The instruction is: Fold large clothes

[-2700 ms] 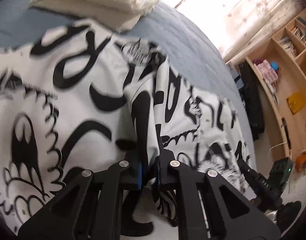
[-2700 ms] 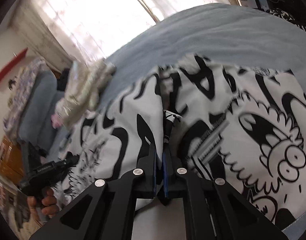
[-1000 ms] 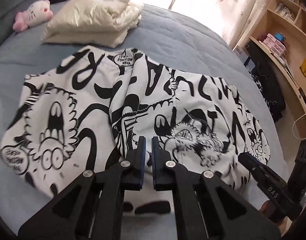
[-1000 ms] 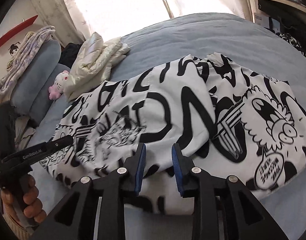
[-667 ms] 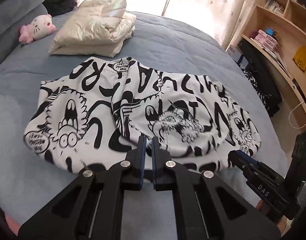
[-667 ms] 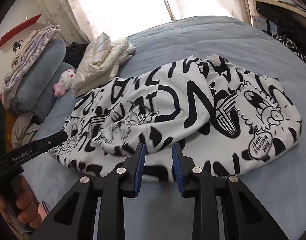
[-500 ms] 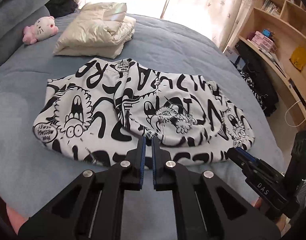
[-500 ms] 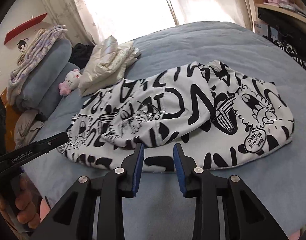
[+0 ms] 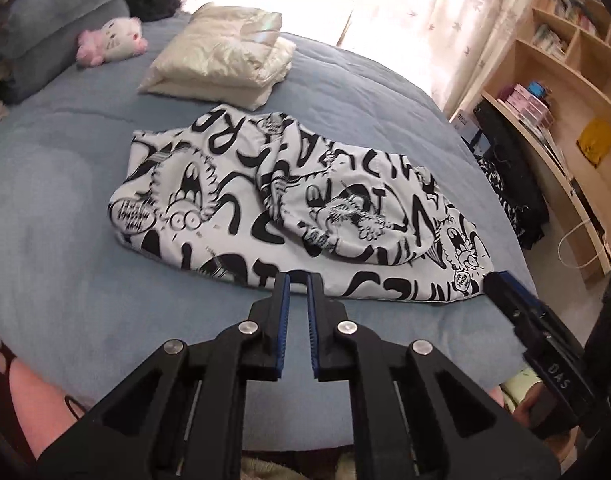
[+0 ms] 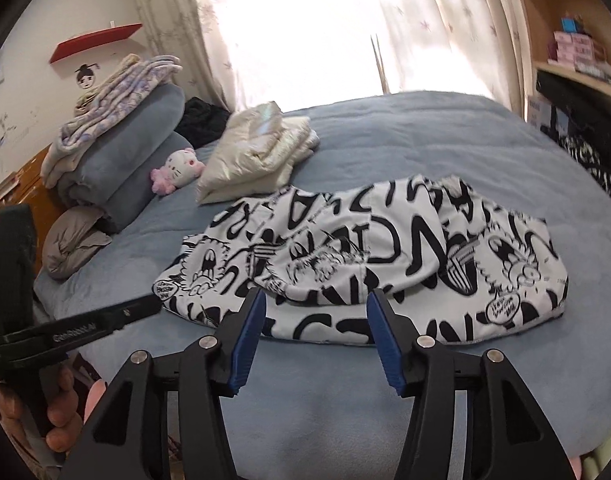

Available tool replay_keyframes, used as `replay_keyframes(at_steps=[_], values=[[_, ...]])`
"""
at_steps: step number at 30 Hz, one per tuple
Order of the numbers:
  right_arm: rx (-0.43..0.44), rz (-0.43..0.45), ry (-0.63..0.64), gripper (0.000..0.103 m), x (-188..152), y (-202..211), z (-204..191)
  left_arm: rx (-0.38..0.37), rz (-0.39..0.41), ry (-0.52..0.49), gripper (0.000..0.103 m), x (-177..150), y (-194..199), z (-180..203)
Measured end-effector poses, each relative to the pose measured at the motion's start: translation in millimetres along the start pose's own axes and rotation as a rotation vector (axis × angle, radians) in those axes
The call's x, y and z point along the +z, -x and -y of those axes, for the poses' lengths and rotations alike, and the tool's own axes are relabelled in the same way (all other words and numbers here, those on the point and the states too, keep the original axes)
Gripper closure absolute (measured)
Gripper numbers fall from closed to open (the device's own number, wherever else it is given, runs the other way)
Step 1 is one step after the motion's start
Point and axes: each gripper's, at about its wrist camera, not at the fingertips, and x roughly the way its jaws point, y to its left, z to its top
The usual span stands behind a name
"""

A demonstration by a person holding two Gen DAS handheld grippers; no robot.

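The bed (image 10: 445,140) is carrying the printed garment (image 9: 289,200), now lying released and part-folded. Both grippers are pulling back from its near hem: right gripper (image 10: 313,312) opening wide, left gripper (image 9: 297,282) narrowly parted, both empty.

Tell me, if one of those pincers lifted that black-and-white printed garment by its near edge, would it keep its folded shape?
Probably not. The printed garment lies in soft, rumpled layers on the bed, so it looks floppy and would likely sag and unfold. It seems light, thin cloth.
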Motion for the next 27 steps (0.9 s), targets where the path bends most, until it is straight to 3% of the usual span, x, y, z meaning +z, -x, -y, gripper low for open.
replay_keyframes(at_steps=[4,9,11,19,27], values=[[0.002,0.004,0.022,0.049,1.3,-1.2,-9.2,0.010,-0.018,0.069,0.091,-5.1,-8.8,-22.0],[0.009,-0.027,0.008,0.049,1.0,-18.9,-8.3,-0.016,-0.048,0.185,0.071,-9.5,-31.8,-50.7],[0.005,-0.040,-0.001,0.049,1.3,-31.8,-5.8,-0.027,-0.053,0.241,0.069,-12.2,-45.1,-65.5],[-0.012,-0.111,-0.050,0.049,-0.3,-91.2,9.8,-0.076,-0.094,0.467,0.068,-25.1,-105.9,-123.1],[-0.006,-0.139,-0.089,0.049,0.3,-137.7,14.7,-0.123,-0.042,0.534,0.068,-12.3,-136.0,-142.0]])
